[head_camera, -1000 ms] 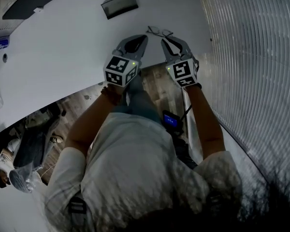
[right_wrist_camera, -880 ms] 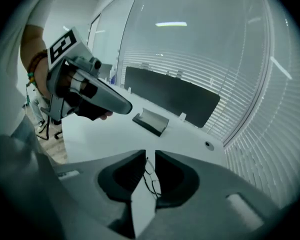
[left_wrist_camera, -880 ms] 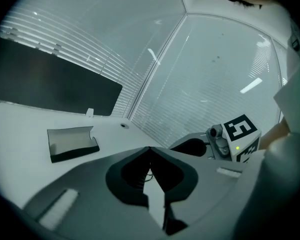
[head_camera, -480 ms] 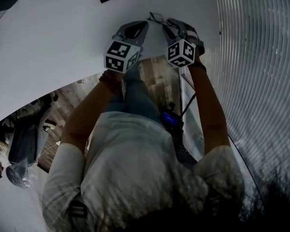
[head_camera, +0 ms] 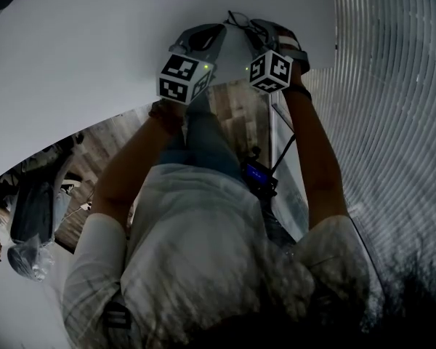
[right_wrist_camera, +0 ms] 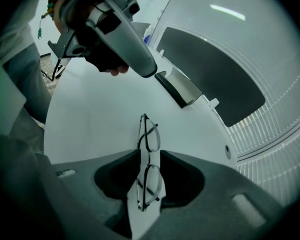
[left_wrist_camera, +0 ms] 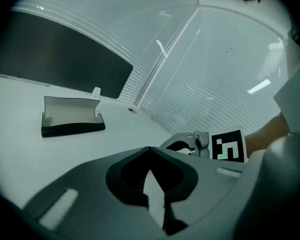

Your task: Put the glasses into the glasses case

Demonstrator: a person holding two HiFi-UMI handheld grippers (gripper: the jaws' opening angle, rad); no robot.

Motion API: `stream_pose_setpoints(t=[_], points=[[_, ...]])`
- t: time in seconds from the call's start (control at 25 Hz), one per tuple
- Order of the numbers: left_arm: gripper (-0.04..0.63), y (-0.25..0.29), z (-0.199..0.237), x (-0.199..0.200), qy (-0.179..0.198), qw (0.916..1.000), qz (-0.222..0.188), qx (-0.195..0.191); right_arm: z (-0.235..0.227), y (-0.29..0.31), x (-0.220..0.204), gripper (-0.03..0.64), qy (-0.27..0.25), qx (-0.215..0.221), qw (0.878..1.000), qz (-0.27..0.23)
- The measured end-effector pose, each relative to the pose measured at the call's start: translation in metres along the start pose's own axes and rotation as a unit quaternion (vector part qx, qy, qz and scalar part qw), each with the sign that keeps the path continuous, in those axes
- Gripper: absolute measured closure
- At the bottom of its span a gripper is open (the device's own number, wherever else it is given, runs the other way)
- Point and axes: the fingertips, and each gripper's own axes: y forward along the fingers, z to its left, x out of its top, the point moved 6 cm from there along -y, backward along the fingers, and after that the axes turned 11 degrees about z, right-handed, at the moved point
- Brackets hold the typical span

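Note:
Thin dark-framed glasses (right_wrist_camera: pixel 146 156) lie folded on the white table (head_camera: pixel 80 57), and they also show in the head view as glasses (head_camera: pixel 236 19) just past the grippers. My right gripper (right_wrist_camera: pixel 150 153) points steeply down over them, jaws open on either side of the frame without pressing on it. The open glasses case (left_wrist_camera: pixel 70 116) sits farther back on the table, empty, with its lid up; it also shows as the case (right_wrist_camera: pixel 177 89) beyond the glasses. My left gripper (left_wrist_camera: pixel 150 149) hovers beside the right one, shut with nothing in it.
The table's near edge (head_camera: pixel 131 111) runs just under both grippers, with wooden floor below. A slatted blind wall (head_camera: pixel 392 122) closes in the right side. A dark panel (left_wrist_camera: pixel 65 54) stands behind the case. The person's arms and torso fill the lower head view.
Both grippers have come down toward the table. The right one rolled and its jaws now sit around the glasses, which lay ahead of it before.

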Motion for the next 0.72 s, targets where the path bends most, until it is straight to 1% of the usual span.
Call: stream_pose_setpoints(t=[0.08, 0.16, 0.2, 0.24, 0.48, 0.72], points=[[0.594, -0.0008, -0.0005, -0.0010, 0.000, 1.0000, 0.002, -0.001, -0.0005, 0.0009, -0.0005, 0.503, -0.004, -0.003, 1.000, 0.003], [0.594, -0.0009, -0.0007, -0.0024, 0.001, 1.0000, 0.005, -0.002, -0.0010, 0.0016, -0.0009, 0.526, -0.007, -0.008, 1.000, 0.003], [0.594, -0.0009, -0.0007, -0.0032, 0.001, 1.0000, 0.006, -0.001, -0.0012, 0.0017, -0.0010, 0.549, -0.010, -0.011, 1.000, 0.003], [0.594, -0.0009, -0.0006, -0.0039, 0.001, 1.0000, 0.007, -0.001, -0.0014, 0.0018, -0.0011, 0.555, -0.011, -0.014, 1.000, 0.003], [0.595, -0.0003, -0.0011, -0.0069, -0.002, 1.0000, 0.009, -0.004, -0.0039, 0.0007, -0.0009, 0.578, -0.014, -0.026, 1.000, 0.000], [0.594, -0.0031, 0.0018, -0.0023, -0.004, 1.0000, 0.002, -0.001, -0.0080, -0.0028, 0.0008, 0.597, -0.016, -0.042, 0.999, -0.003]])
